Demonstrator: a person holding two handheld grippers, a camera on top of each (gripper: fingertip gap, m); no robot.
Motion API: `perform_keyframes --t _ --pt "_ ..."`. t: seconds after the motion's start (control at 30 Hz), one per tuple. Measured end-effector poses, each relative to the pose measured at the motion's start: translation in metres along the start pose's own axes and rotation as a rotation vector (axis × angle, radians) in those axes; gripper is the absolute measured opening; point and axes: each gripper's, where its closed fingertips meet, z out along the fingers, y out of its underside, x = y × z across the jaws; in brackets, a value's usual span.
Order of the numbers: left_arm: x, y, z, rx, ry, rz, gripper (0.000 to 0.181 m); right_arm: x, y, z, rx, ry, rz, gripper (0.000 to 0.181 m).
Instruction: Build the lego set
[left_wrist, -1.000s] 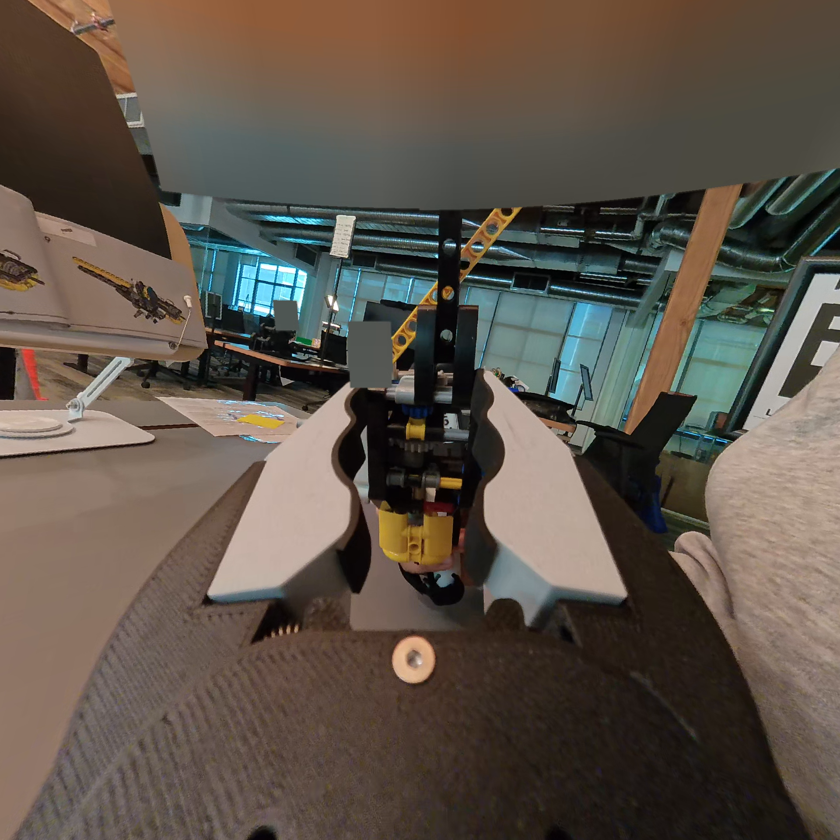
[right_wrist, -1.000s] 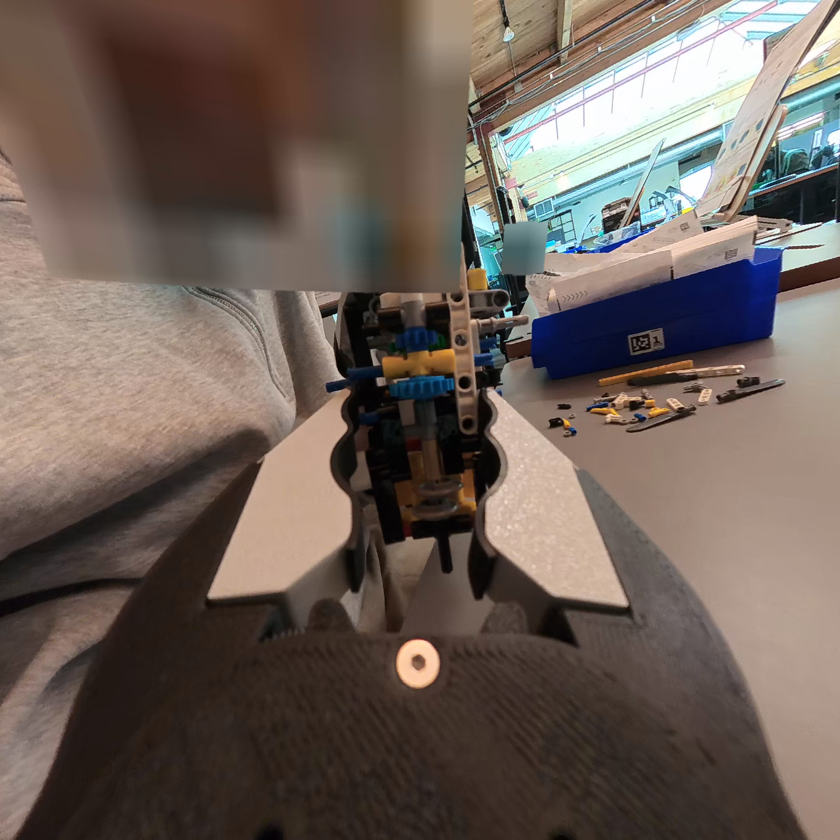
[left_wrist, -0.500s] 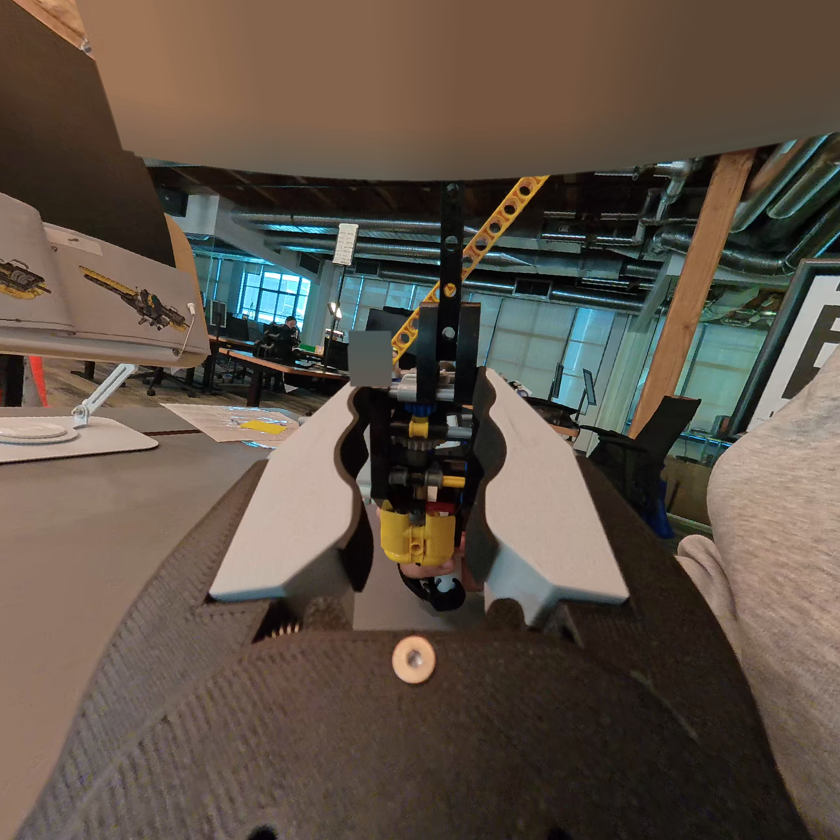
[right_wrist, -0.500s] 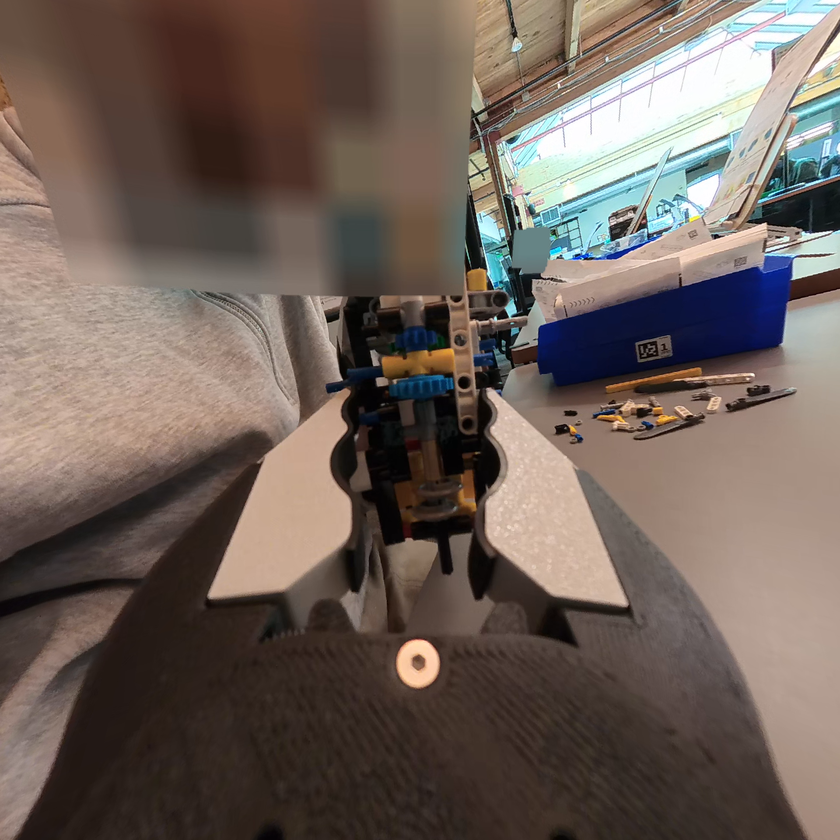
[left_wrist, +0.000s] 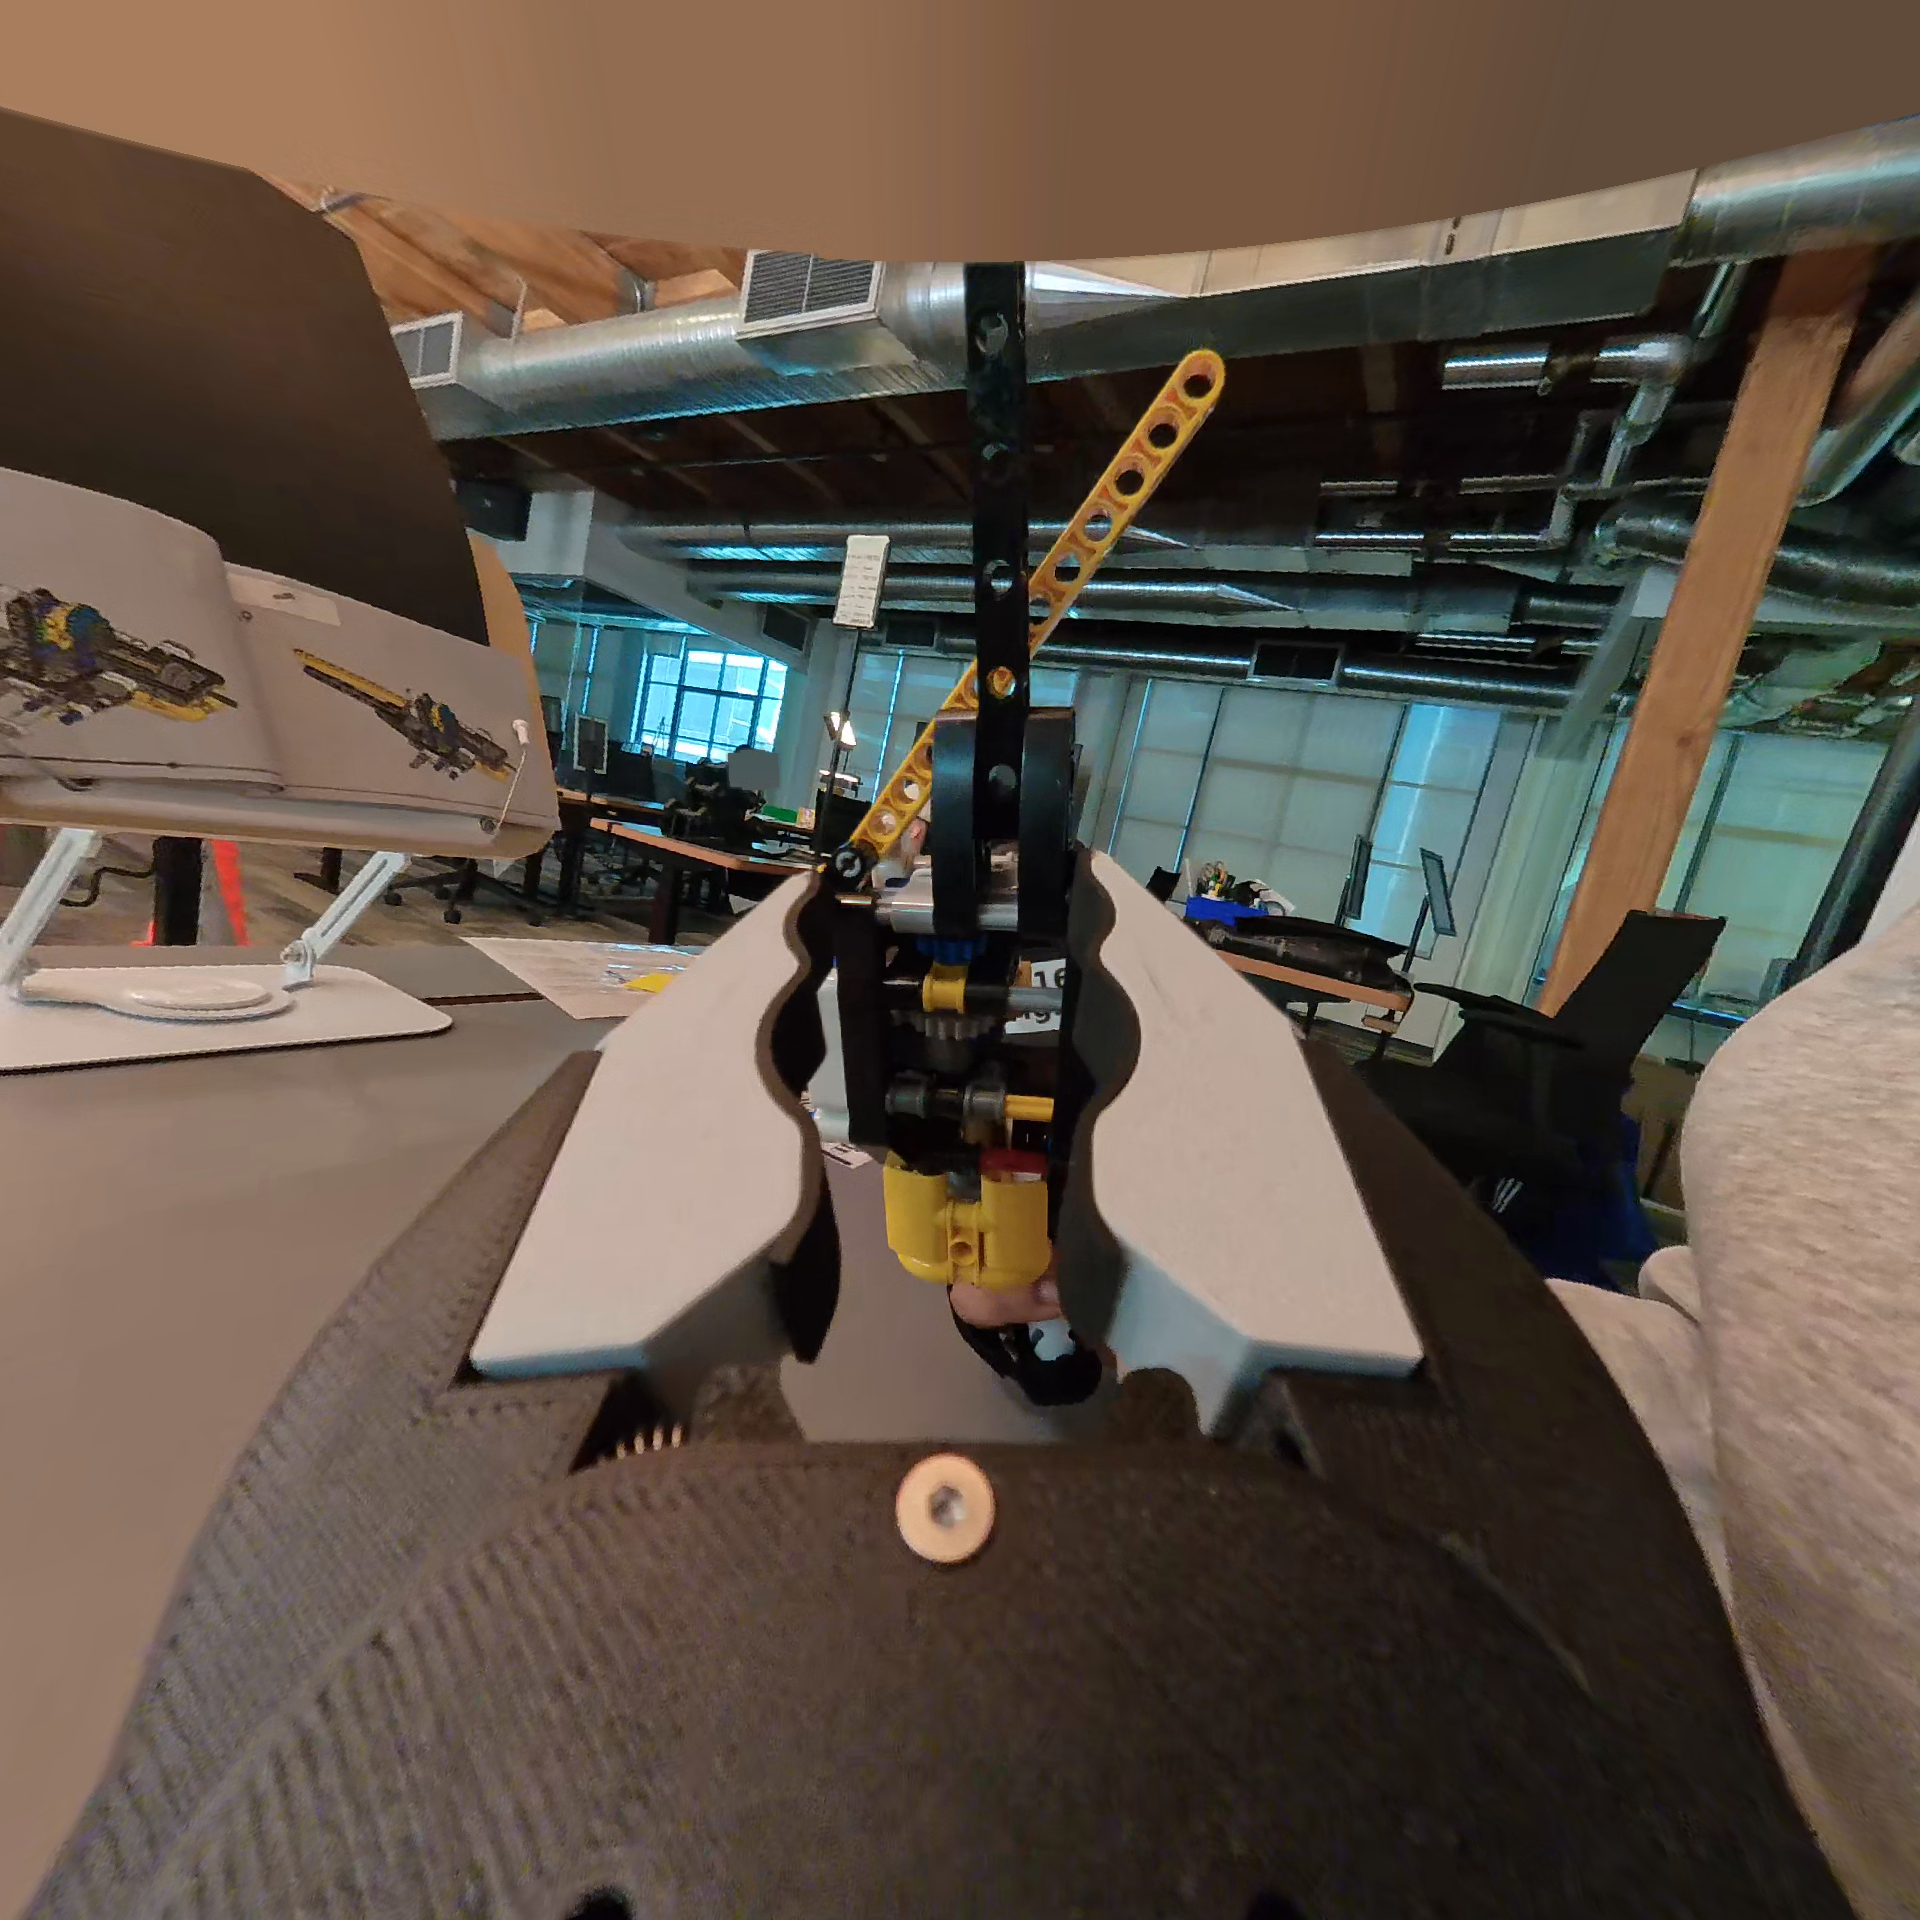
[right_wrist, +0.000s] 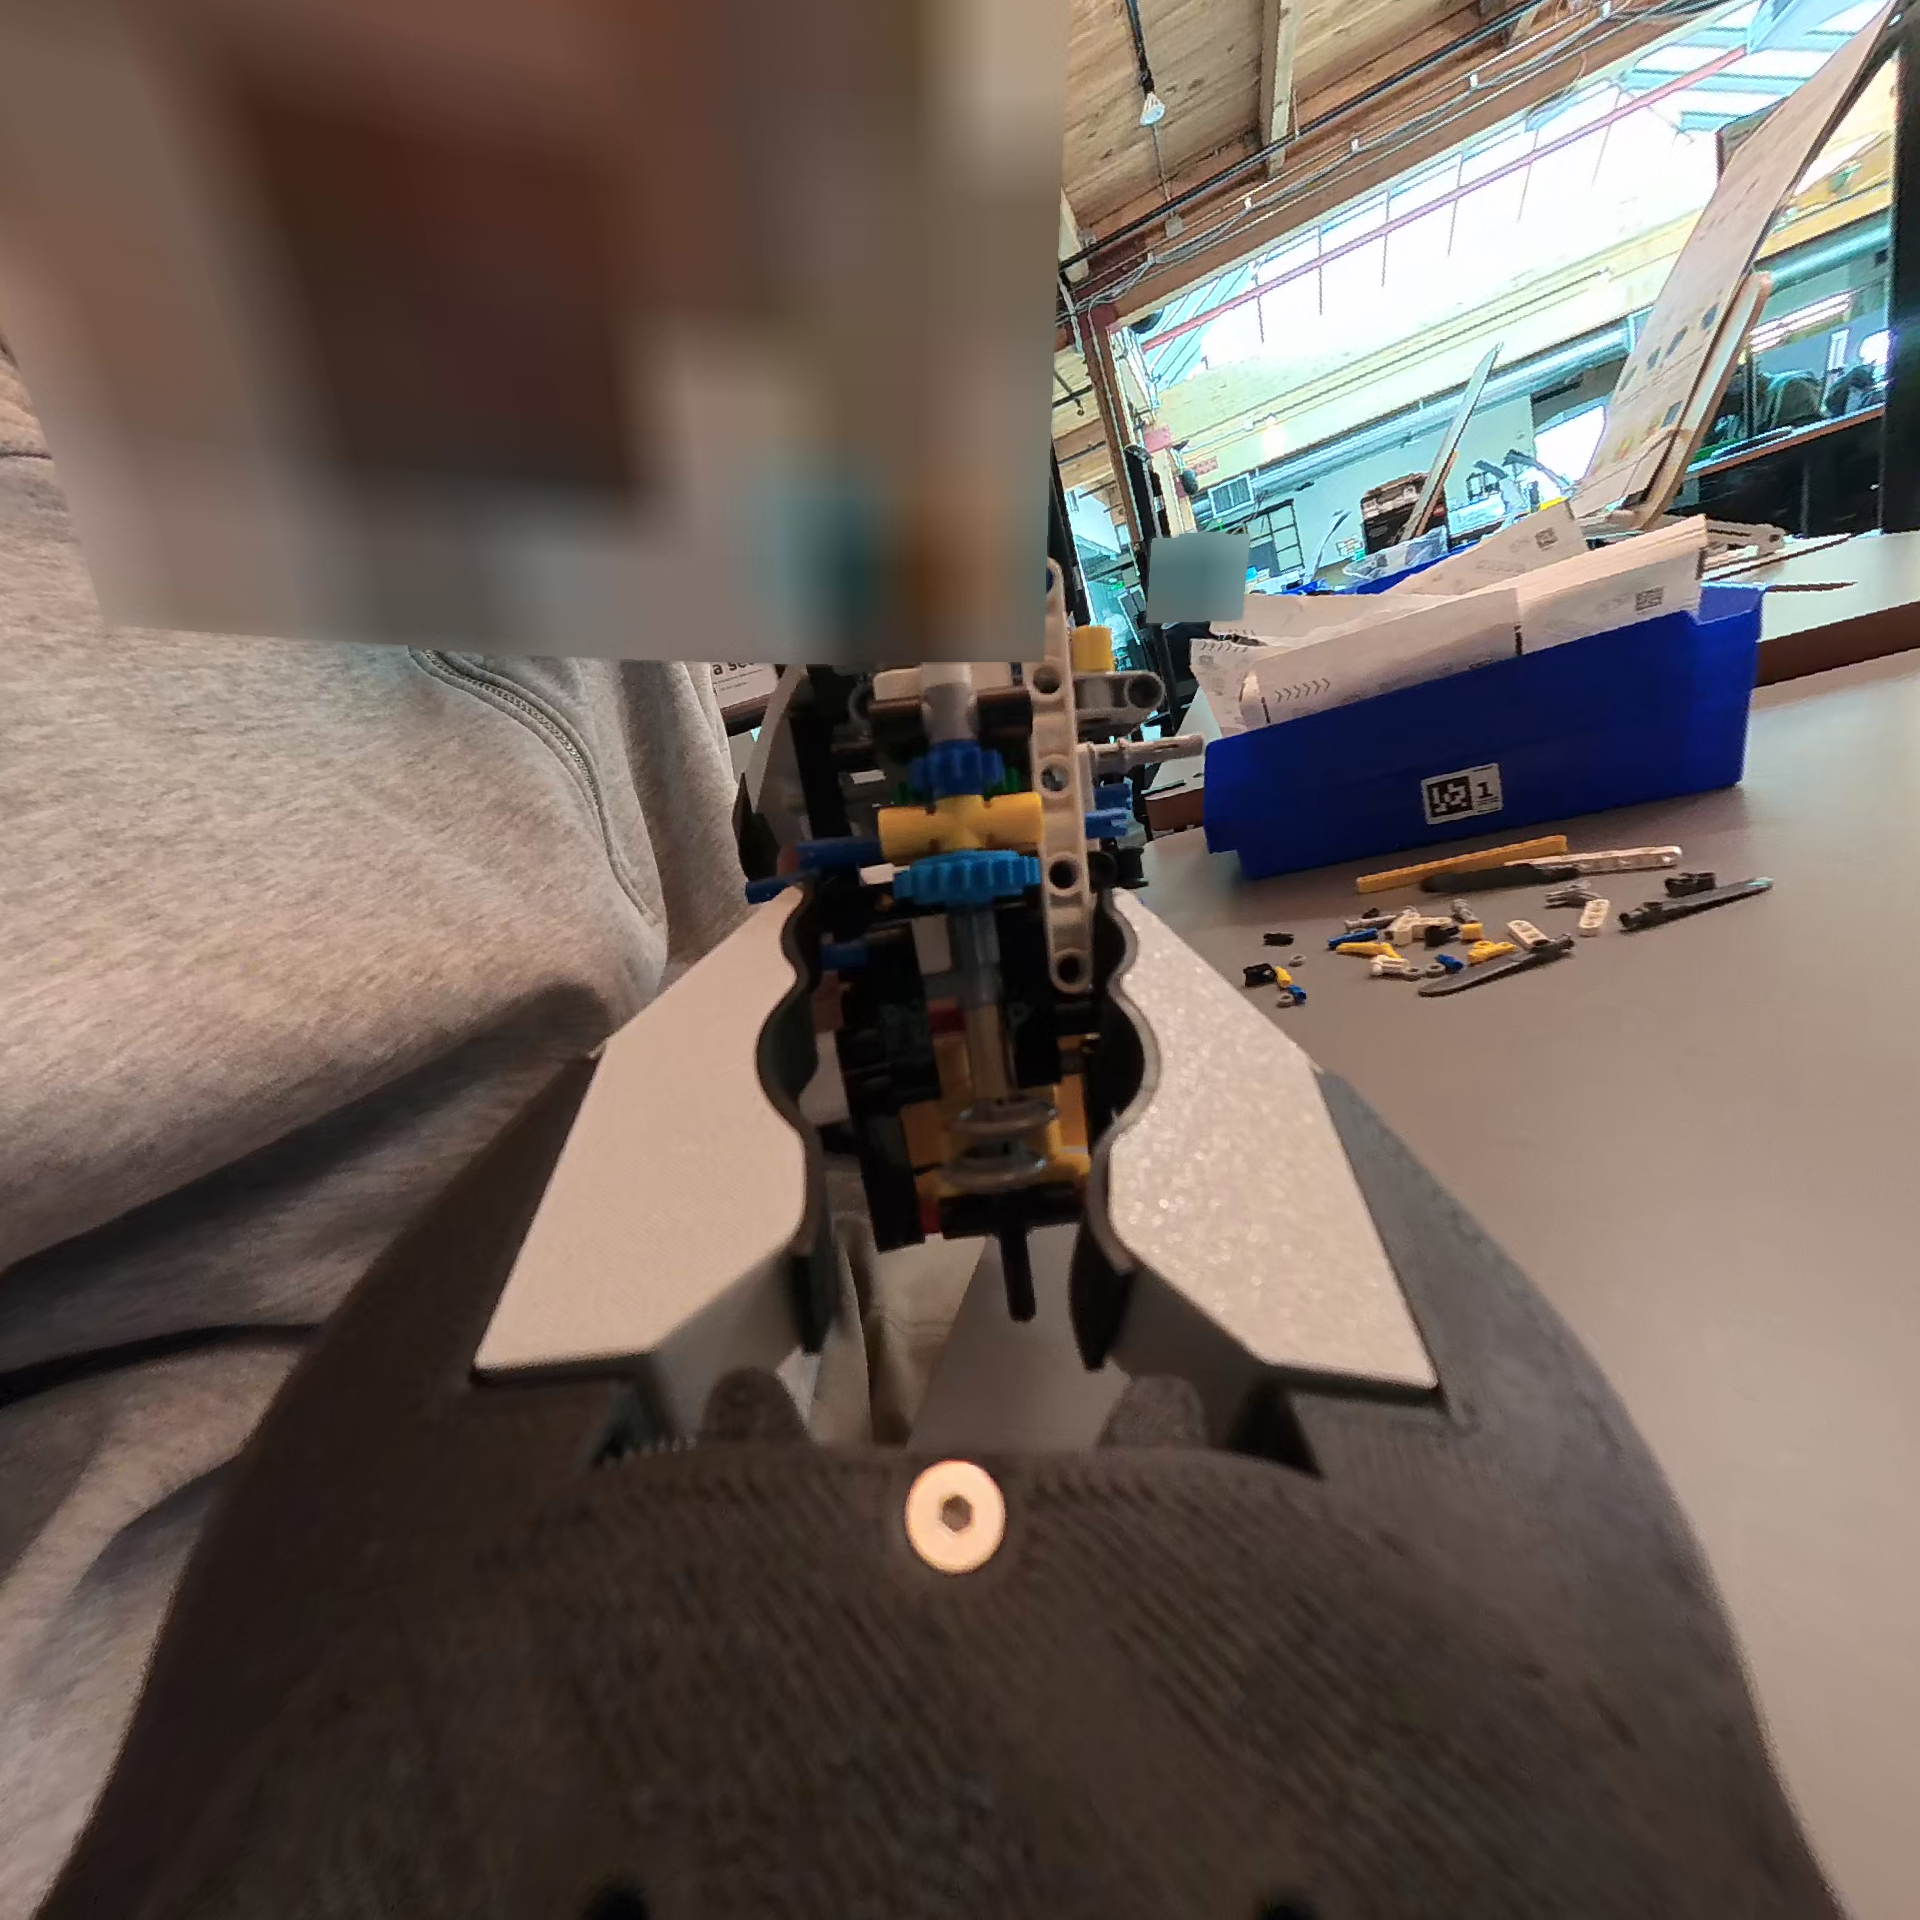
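The left tool (left_wrist: 951, 1049) is raised level, pointing forward, its two grey fingers (left_wrist: 675, 1122) drawn in and clamped on the lego model (left_wrist: 961, 1101) between their scalloped inner edges. The right tool (right_wrist: 951, 1039) is likewise closed, gripping the same model from its other end, aimed toward the person's grey sleeve (right_wrist: 312, 935) and torso.

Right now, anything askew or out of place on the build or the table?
Nothing damaged or spilled. Both tools grip the lego assembly. Its yellow beam slants across the upright black beam, possibly by design. Loose parts lie scattered beside the blue bin.
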Motion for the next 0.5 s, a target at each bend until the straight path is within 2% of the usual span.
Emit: perform_keyframes --t 0.5 --pt "-0.0017 0.0024 0.0023 -0.041 0.046 -0.107 0.048 0.0014 0.0027 -0.0013 -0.019 0.007 0.011 0.050"
